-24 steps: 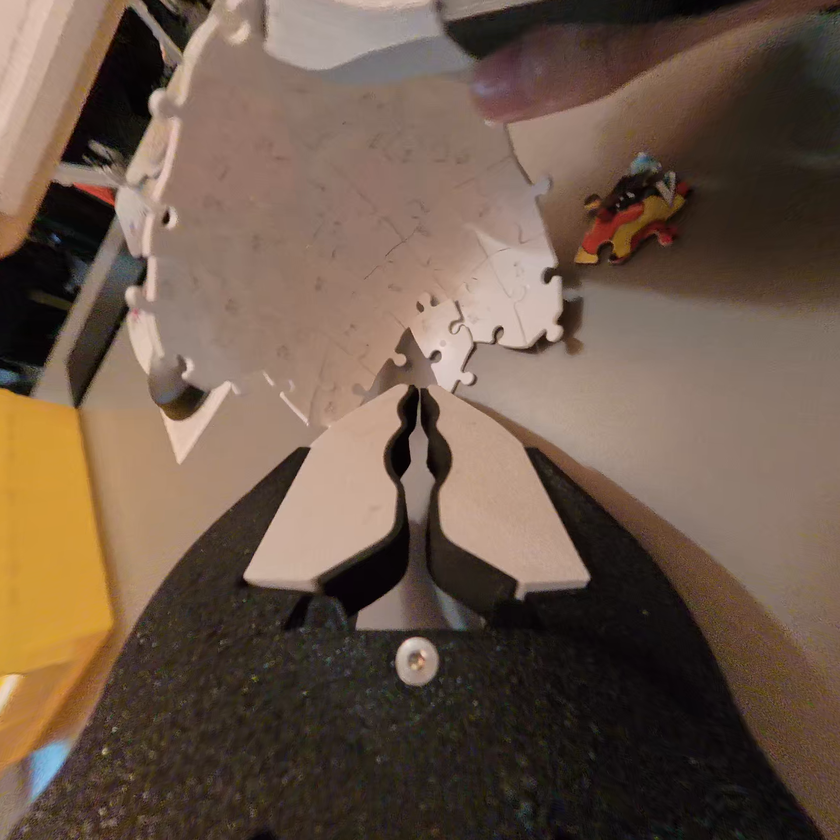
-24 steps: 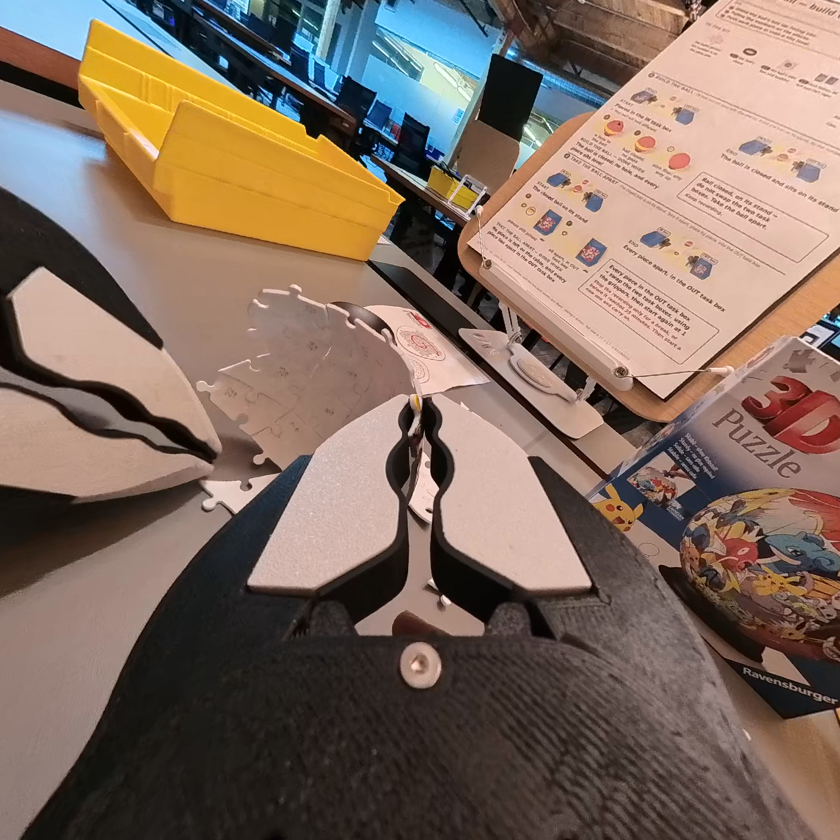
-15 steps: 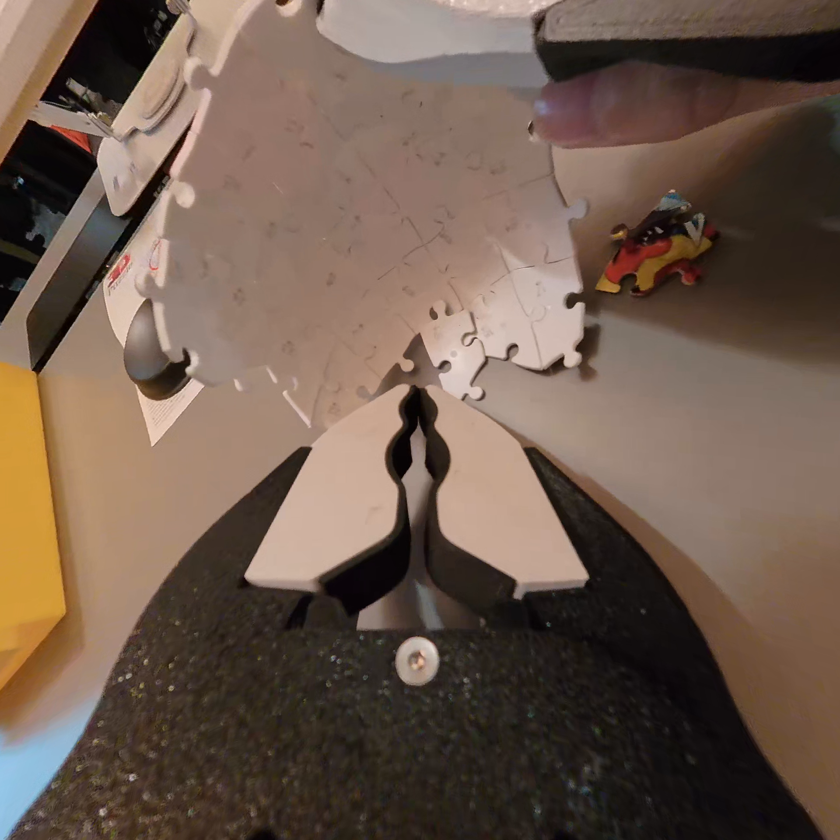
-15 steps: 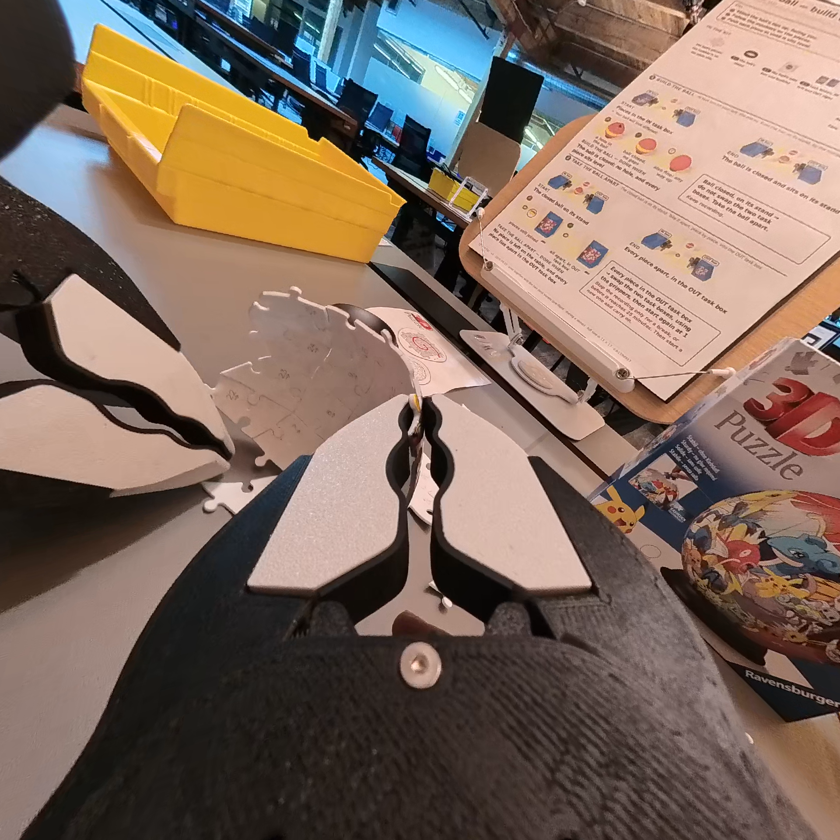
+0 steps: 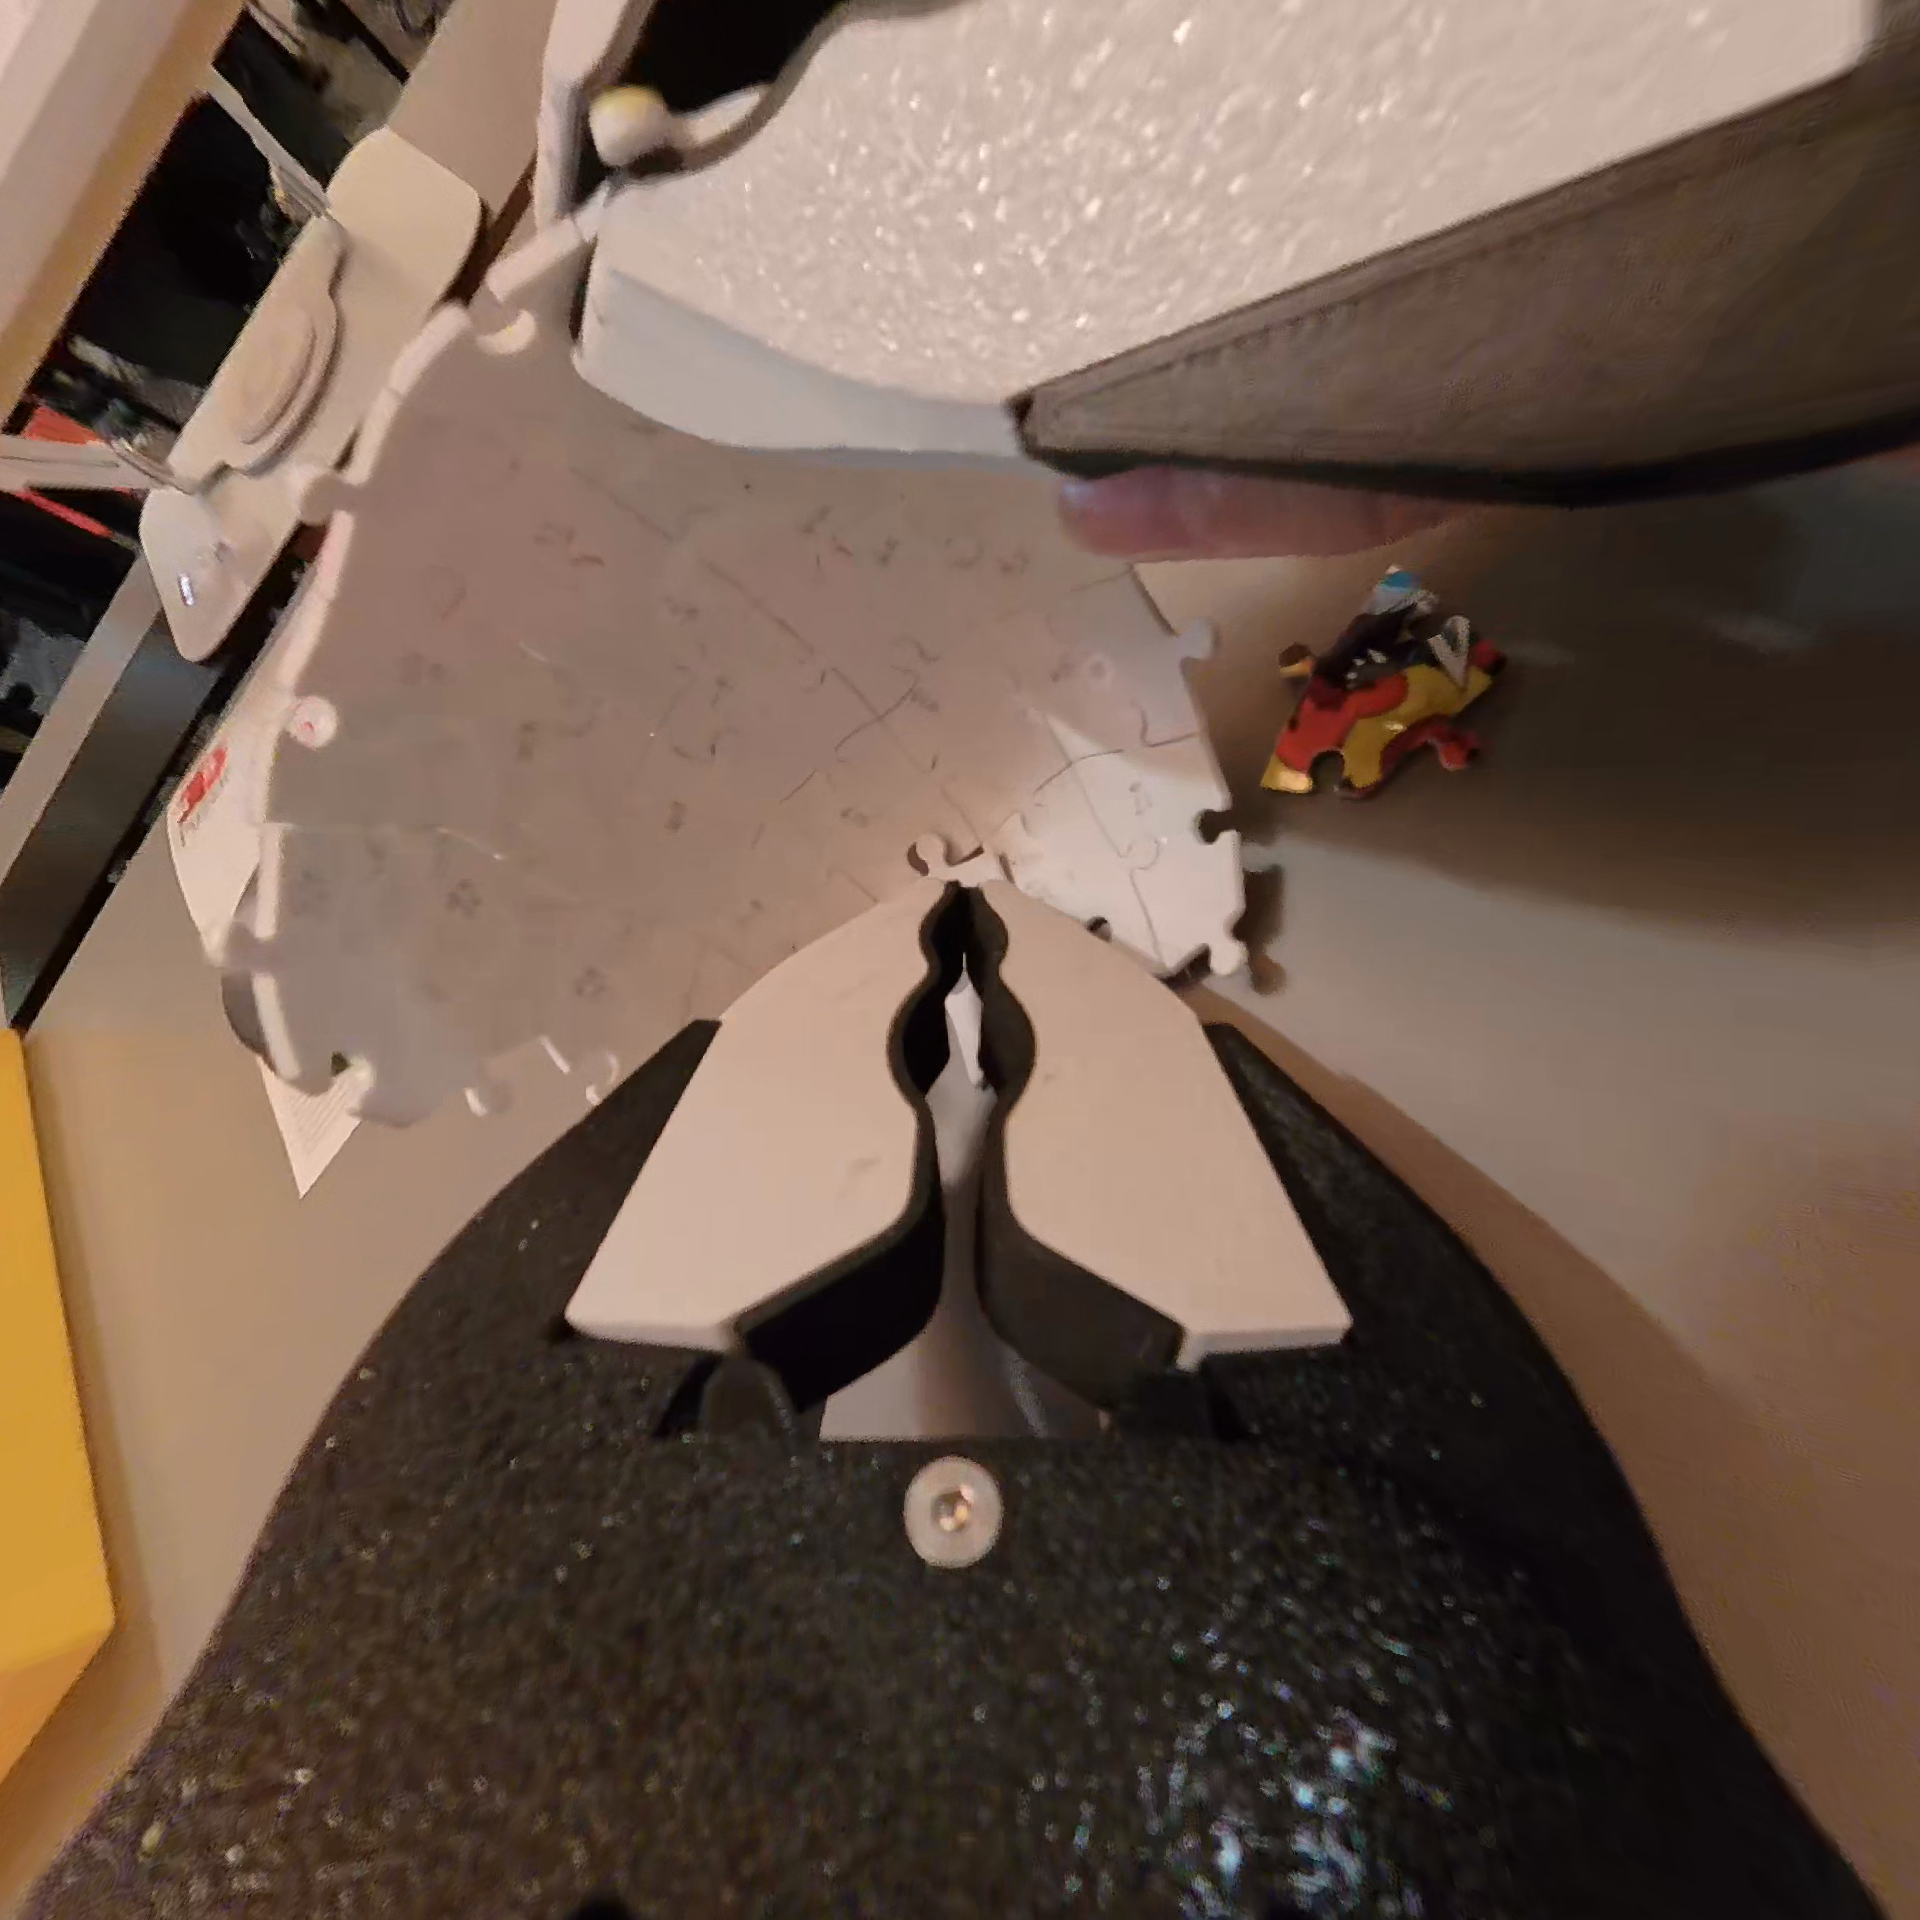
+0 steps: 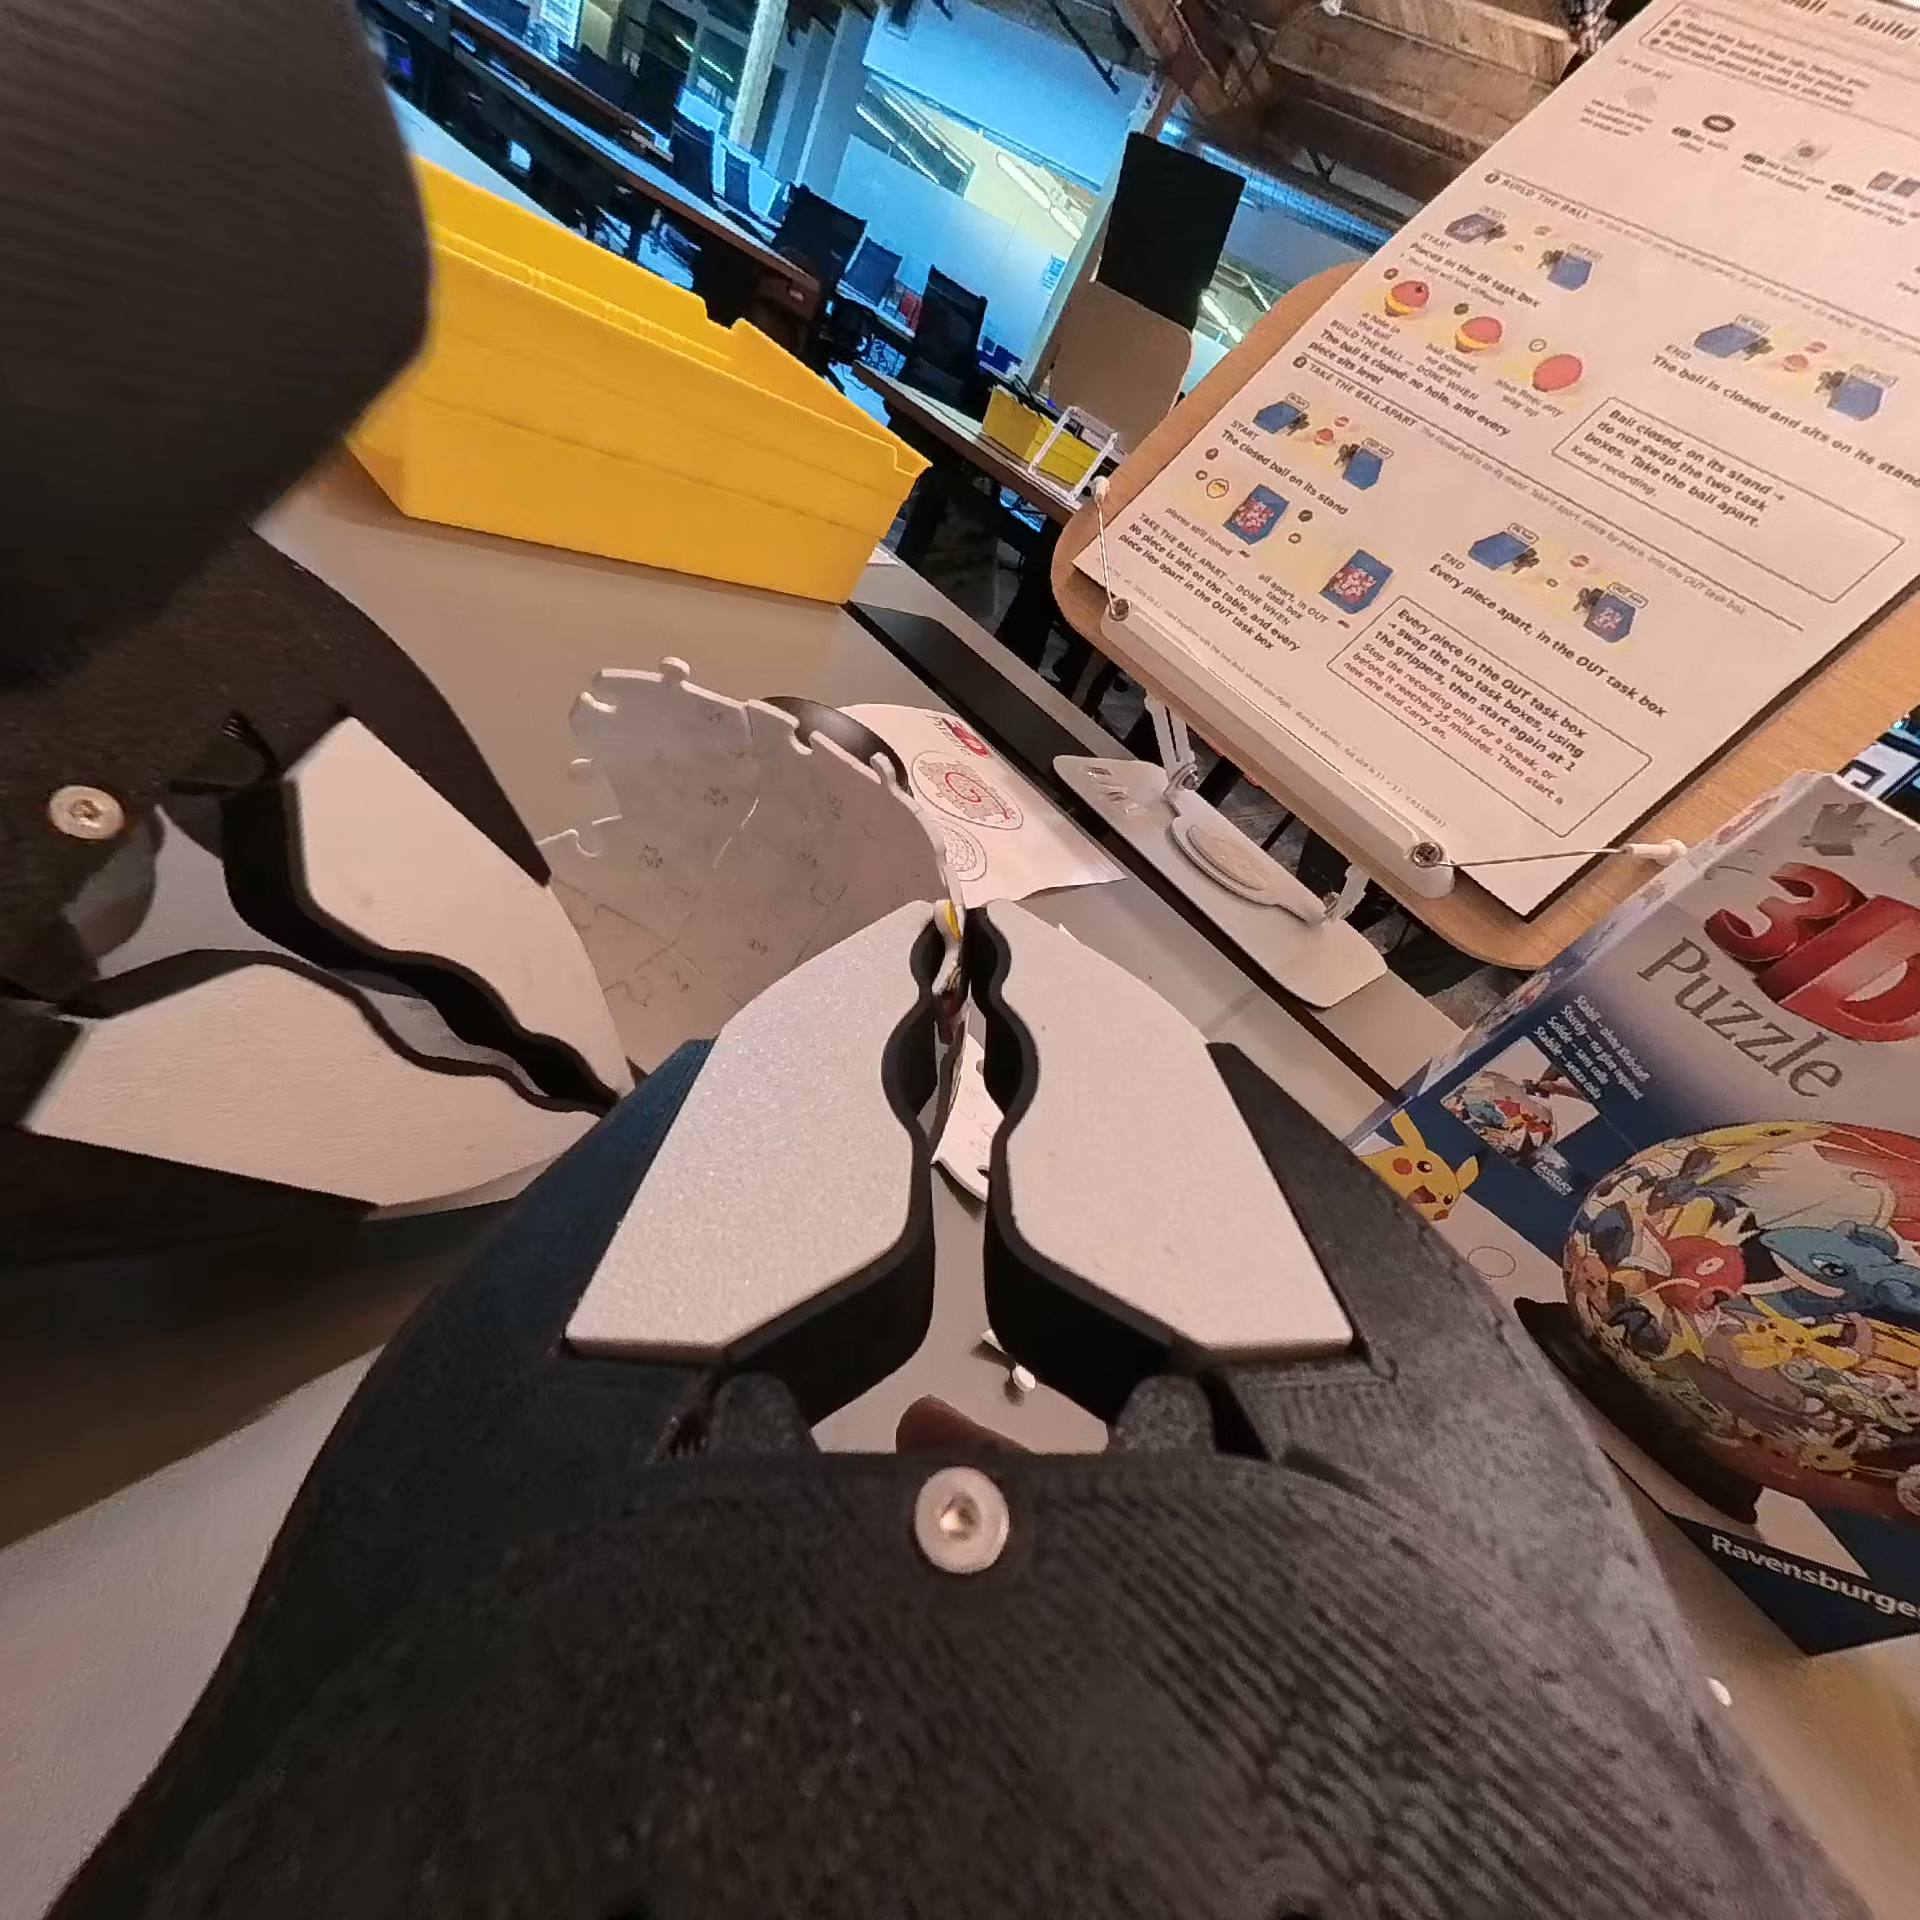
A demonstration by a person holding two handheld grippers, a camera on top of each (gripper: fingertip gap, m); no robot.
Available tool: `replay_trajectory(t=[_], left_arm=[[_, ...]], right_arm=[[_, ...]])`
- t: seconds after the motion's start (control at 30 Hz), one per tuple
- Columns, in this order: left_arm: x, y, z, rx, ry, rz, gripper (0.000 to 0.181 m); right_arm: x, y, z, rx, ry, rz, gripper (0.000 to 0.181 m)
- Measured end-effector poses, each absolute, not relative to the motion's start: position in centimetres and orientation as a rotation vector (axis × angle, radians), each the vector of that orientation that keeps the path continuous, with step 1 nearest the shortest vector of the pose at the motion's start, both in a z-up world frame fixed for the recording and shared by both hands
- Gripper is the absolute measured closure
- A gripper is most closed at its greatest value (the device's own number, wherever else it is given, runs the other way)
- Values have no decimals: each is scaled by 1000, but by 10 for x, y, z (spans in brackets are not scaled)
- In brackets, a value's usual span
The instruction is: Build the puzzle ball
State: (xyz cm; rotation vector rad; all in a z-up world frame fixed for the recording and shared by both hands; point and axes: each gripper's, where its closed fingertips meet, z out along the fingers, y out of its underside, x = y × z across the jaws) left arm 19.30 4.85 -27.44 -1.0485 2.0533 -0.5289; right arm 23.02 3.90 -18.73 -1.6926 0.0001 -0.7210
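Curved white puzzle shell (image 5: 665,748) stands upright; loose colourful piece (image 5: 1382,717) lies apart.

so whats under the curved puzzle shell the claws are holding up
Under the puzzle shell, the left wrist view shows grey table, a printed paper sheet and part of a dark rounded object at its left edge. The shell covers the rest of both.

We note the curved shell of joined puzzle pieces (image 5: 644,748) shows a plain pale grey underside with faint dark marks, and the loose flat puzzle piece (image 5: 1382,712) on the beige table (image 5: 1558,1039) is printed red, yellow and black. We record both grippers as speckled black bodies with light grey finger plates. The plastic trays (image 6: 623,436) are solid yellow; the cardboard puzzle box (image 6: 1704,1164) is blue and white with a multicoloured cartoon ball.
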Motion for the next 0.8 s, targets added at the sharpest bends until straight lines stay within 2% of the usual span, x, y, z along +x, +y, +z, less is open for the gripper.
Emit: replay_trajectory(t=[0.47,0.8], left_arm=[[199,53,-279,-1346,1956,-539,181],[178,66,-276,-1284,1977,-431,181]], right_arm=[[231,39,-188,-1692,20,-710,177],[230,39,-187,-1692,10,-719,178]])
